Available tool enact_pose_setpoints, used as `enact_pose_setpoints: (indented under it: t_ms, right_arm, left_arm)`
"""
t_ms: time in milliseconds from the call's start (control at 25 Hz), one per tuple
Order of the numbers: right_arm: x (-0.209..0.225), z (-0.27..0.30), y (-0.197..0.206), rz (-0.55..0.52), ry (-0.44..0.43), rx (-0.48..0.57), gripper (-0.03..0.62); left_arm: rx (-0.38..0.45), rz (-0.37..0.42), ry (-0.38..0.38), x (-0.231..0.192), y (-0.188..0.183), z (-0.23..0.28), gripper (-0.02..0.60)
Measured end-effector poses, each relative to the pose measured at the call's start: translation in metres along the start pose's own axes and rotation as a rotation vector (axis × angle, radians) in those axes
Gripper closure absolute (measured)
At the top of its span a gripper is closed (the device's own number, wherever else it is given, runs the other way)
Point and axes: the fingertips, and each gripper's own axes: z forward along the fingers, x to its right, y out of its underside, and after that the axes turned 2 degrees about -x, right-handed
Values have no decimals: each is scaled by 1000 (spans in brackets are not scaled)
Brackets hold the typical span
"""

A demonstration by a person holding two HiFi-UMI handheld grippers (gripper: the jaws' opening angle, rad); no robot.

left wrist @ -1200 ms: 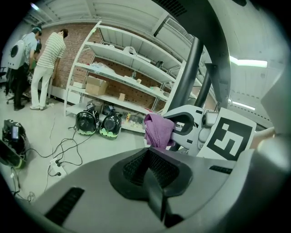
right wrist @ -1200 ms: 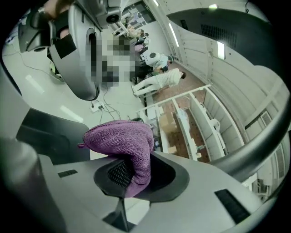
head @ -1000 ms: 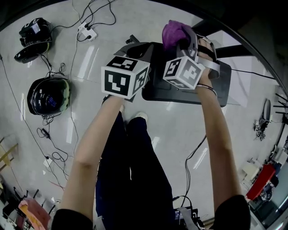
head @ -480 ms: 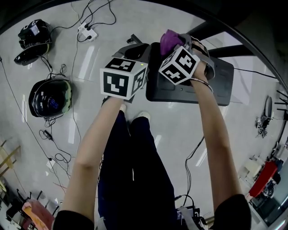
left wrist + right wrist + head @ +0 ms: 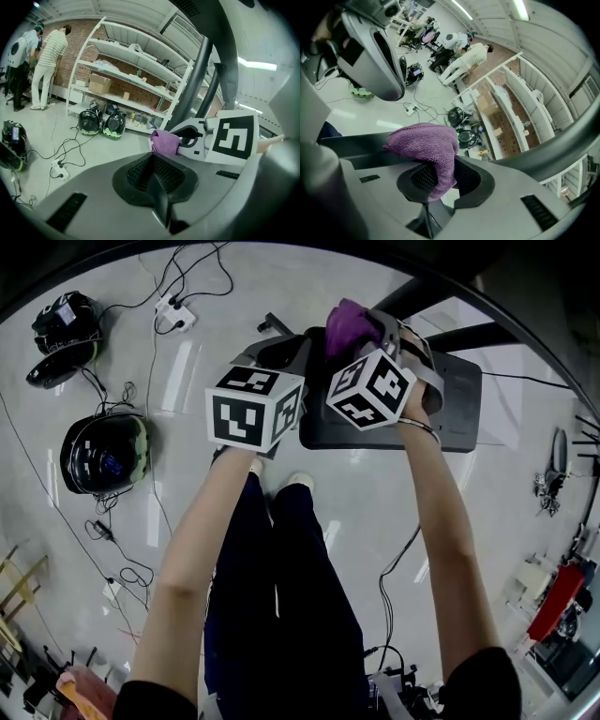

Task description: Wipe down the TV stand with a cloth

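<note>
Purple terry cloth (image 5: 426, 145) pinched in right gripper (image 5: 438, 180), now shifted slightly leftward over flat black TV stand base (image 5: 450, 418). Just left, left gripper (image 5: 157, 183) pressed together, empty. Farther left, black helmet (image 5: 103, 451), floor cables (image 5: 122, 549).

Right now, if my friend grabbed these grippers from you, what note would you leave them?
Left gripper: jaws together, holding nothing, near the stand's left edge.
Right gripper: shut on the purple cloth, at the far left corner of the black TV stand.
Done: the cloth is gripped and at the stand. I cannot tell whether it touches, or how much is wiped.
Left: wipe across the stand's top.
</note>
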Motion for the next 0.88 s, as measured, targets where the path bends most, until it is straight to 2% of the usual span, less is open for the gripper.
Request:
enact_pose_setpoints:
  t_ms: [280, 520, 760, 880]
  right_arm:
    - [39, -65, 2, 99, 187, 120, 496]
    - [88, -119, 19, 163, 374, 173, 496]
    - [134, -166, 28, 163, 560, 231, 496]
    - [152, -178, 28, 167, 624, 260, 496]
  left_arm:
    - [6, 35, 41, 31, -14, 2, 575]
    - [28, 80, 89, 68, -33, 3, 575]
    - [62, 114, 110, 96, -58, 4, 575]
    - [85, 128, 116, 106, -70, 4, 575]
